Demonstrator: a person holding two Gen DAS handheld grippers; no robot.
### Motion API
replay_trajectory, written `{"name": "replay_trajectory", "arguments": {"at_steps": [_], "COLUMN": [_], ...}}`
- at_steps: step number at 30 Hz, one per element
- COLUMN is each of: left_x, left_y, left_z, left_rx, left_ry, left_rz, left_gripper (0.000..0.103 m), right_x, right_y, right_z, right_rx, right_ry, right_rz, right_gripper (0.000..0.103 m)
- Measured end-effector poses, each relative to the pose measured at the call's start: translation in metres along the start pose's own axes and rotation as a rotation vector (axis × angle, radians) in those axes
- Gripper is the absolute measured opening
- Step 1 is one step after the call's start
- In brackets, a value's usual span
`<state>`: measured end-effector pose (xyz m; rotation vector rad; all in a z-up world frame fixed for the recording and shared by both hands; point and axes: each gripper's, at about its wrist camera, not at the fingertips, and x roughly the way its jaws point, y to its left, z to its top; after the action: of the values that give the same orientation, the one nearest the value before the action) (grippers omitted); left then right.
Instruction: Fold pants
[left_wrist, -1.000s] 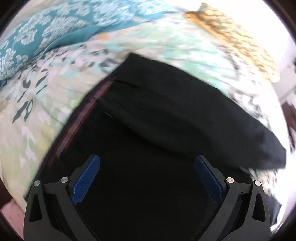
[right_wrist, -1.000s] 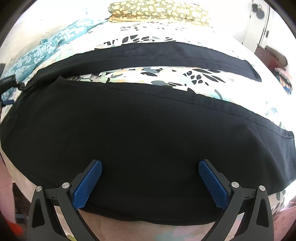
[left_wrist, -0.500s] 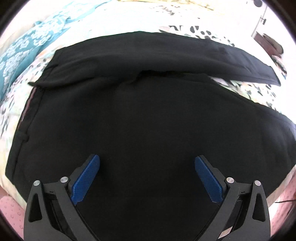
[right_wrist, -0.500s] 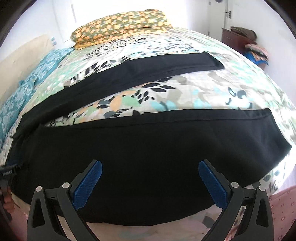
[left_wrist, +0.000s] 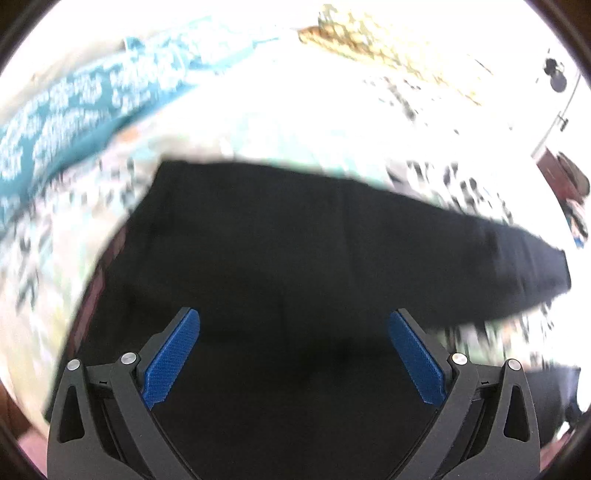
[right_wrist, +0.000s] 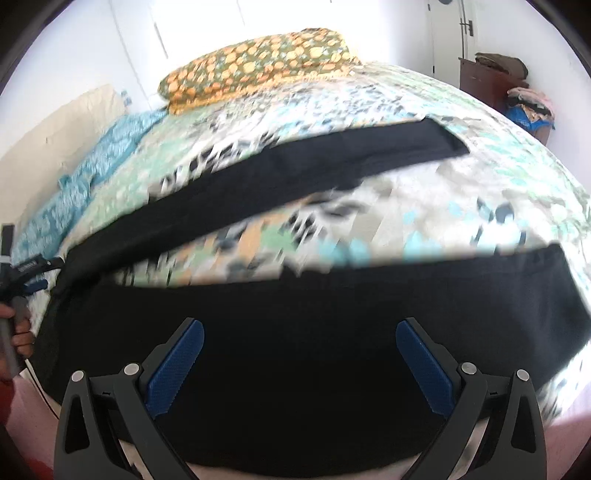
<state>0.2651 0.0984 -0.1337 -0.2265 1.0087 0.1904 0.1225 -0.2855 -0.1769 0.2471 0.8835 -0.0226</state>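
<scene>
Black pants (left_wrist: 295, 258) lie spread on a floral bedspread (right_wrist: 406, 206). In the left wrist view the waistband with its reddish inner lining runs down the left side and one leg stretches to the right. My left gripper (left_wrist: 293, 343) hovers open over the upper part of the pants, nothing between its blue pads (left_wrist: 171, 354). In the right wrist view both legs show, splayed apart: the near leg (right_wrist: 332, 332) under my open right gripper (right_wrist: 299, 354), the far leg (right_wrist: 332, 162) angled toward the back right. The left gripper (right_wrist: 26, 280) and a hand appear at the left edge.
An orange-patterned pillow (right_wrist: 255, 62) lies at the head of the bed. A teal patterned blanket (right_wrist: 85, 166) runs along the left side. A dark wooden cabinet (right_wrist: 491, 85) with piled clothes stands at the back right by a door.
Both views have swung with motion blur. The left gripper has turned back toward the waistband side. The right gripper has shifted rightward, showing more of the leg ends. Both stay open.
</scene>
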Motion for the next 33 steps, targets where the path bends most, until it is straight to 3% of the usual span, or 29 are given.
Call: {"name": "replay_trajectory", "arguments": {"at_steps": [3, 7, 10, 14, 18, 24, 25, 26, 27, 28, 29, 33], "left_x": [0.03, 0.085, 0.085, 0.087, 0.095, 0.098, 0.098, 0.098, 0.098, 0.099, 0.099, 0.099], "left_y": [0.014, 0.046, 0.042, 0.042, 0.045, 0.042, 0.042, 0.042, 0.042, 0.042, 0.042, 0.042], "left_z": [0.022, 0.01, 0.0, -0.003, 0.0, -0.004, -0.004, -0.004, -0.004, -0.004, -0.004, -0.004], "left_rx": [-0.04, -0.072, 0.024, 0.021, 0.026, 0.029, 0.029, 0.029, 0.03, 0.03, 0.03, 0.031], "left_ry": [0.015, 0.096, -0.03, -0.07, -0.089, -0.096, -0.097, -0.098, -0.098, -0.098, -0.098, -0.099], "left_rz": [0.068, 0.183, 0.199, 0.201, 0.211, 0.219, 0.22, 0.219, 0.22, 0.22, 0.221, 0.223], "left_gripper": [0.102, 0.103, 0.103, 0.103, 0.102, 0.102, 0.102, 0.102, 0.102, 0.102, 0.102, 0.102], "right_x": [0.006, 0.035, 0.069, 0.127, 0.179, 0.229, 0.235, 0.244, 0.247, 0.245, 0.232, 0.157], "right_y": [-0.036, -0.11, -0.169, -0.23, -0.231, -0.205, -0.205, -0.208, -0.211, -0.212, -0.211, -0.189], "right_z": [0.05, 0.134, 0.191, 0.248, 0.287, 0.315, 0.316, 0.316, 0.314, 0.312, 0.31, 0.287], "right_rx": [-0.013, 0.005, 0.073, 0.212, 0.259, 0.046, 0.031, 0.027, 0.033, 0.022, -0.001, -0.152], "right_ry": [-0.021, 0.004, 0.059, 0.14, 0.148, 0.136, 0.152, 0.211, 0.258, 0.26, 0.217, 0.069], "right_rz": [-0.02, -0.099, -0.159, -0.18, -0.187, -0.249, -0.246, -0.205, -0.177, -0.204, -0.205, -0.111], "right_gripper": [0.103, 0.103, 0.103, 0.103, 0.103, 0.103, 0.093, 0.063, 0.039, 0.014, 0.004, 0.004]}}
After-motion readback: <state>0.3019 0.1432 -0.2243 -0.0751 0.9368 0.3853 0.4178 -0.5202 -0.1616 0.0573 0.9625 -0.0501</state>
